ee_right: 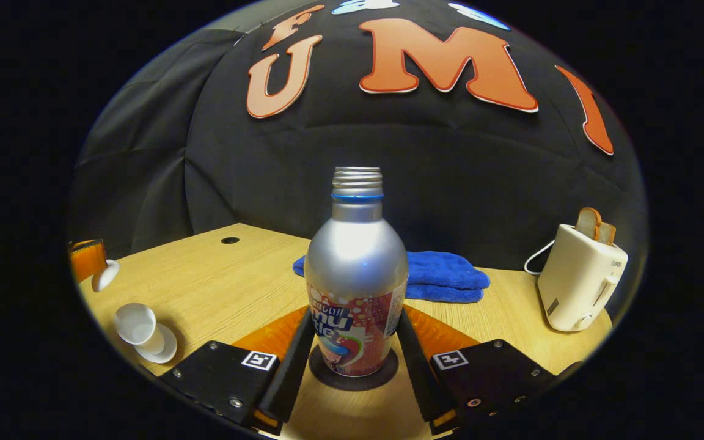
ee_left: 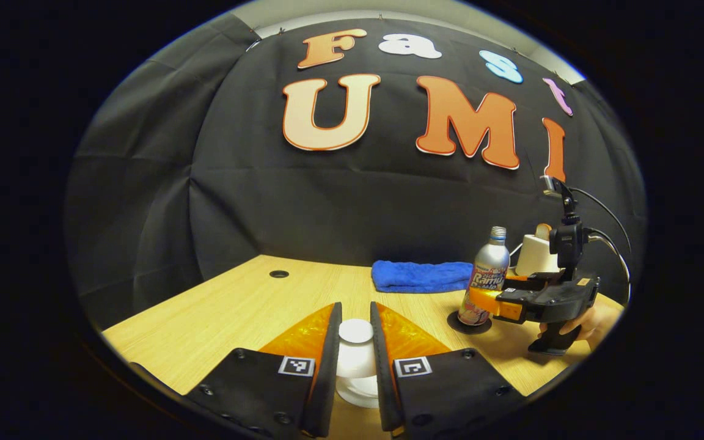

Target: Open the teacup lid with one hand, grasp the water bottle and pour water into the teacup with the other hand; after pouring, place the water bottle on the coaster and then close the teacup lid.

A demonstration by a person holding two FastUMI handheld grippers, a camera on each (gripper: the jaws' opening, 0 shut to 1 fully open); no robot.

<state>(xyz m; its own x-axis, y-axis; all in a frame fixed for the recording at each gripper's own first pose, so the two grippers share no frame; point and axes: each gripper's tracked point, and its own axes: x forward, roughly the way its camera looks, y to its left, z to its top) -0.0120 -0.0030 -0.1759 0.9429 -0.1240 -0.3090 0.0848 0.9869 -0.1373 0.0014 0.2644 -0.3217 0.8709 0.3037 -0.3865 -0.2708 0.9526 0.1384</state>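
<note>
Now my right gripper (ee_right: 352, 360) brackets the upright water bottle (ee_right: 357, 275) on its coaster (ee_right: 352, 376), seemingly pinching it. My left gripper (ee_left: 355, 351) holds the teacup lid (ee_left: 355, 331) over the teacup (ee_left: 357, 385), well left of the bottle

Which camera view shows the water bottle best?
The right gripper view: the water bottle stands large and central on its coaster, between the fingers. The left gripper view shows it small, far right, partly covered by the other hand-held gripper.

Wore translucent orange fingers (ee_left: 309, 333) edged with black pads on the left gripper (ee_left: 355, 342), over black plates studded with screws and square black-and-white markers. Carried the same orange, black plates, markers and screws on the right gripper (ee_right: 352, 351). Trailed black cables from a small mounted camera (ee_left: 566, 238).
</note>
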